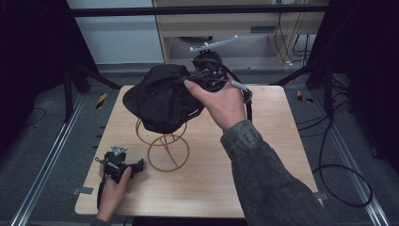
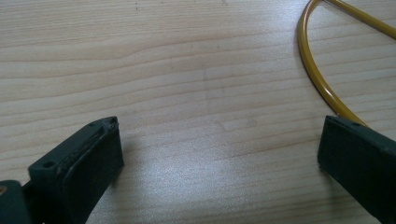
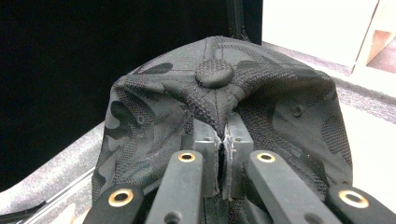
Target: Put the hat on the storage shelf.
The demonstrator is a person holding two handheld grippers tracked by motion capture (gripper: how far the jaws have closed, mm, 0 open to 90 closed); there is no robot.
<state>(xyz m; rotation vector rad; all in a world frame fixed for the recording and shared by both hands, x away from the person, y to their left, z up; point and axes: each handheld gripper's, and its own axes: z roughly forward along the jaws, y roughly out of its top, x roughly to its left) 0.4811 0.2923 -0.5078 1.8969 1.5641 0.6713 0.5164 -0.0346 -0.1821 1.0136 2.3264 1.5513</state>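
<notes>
A black camouflage-patterned cap (image 1: 162,96) hangs over the top of a yellow wire stand (image 1: 164,150) in the middle of the table. My right gripper (image 1: 190,80) is shut on the cap's crown; in the right gripper view the jaws pinch the fabric just below the top button (image 3: 215,74), the gripper (image 3: 223,140) closed tight. My left gripper (image 1: 140,165) lies low on the table near the front left, by the stand's base ring. In the left gripper view it (image 2: 219,135) stands open over bare wood, with the stand's yellow ring (image 2: 322,88) just beyond its right jaw.
The wooden table (image 1: 263,160) sits on a grey floor with metal rails (image 1: 51,155) at both sides. Cables (image 1: 329,169) loop on the floor at the right. A black frame post (image 1: 327,70) and shelving stand behind the table.
</notes>
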